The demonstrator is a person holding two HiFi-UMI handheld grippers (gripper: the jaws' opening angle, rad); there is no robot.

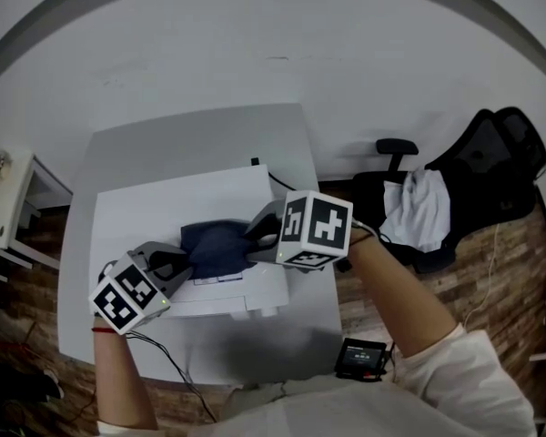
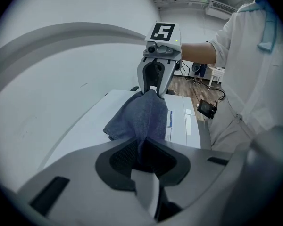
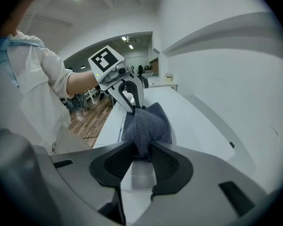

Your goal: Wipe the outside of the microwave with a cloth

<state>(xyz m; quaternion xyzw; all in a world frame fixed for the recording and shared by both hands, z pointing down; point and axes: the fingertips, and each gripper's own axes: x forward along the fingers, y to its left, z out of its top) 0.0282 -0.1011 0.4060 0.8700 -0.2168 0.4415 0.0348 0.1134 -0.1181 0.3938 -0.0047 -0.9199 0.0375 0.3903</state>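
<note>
Atop the white microwave [image 1: 155, 217] on the table [image 1: 200, 135] | blue cloth [image 1: 214, 247] is held bunched | one end is gripped by the left tongs [image 1: 178, 263] | the other end is gripped by the right tongs [image 1: 258, 236]

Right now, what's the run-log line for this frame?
left gripper: shut on cloth | right gripper: shut on cloth | cloth: bunched between both, over microwave top
</note>
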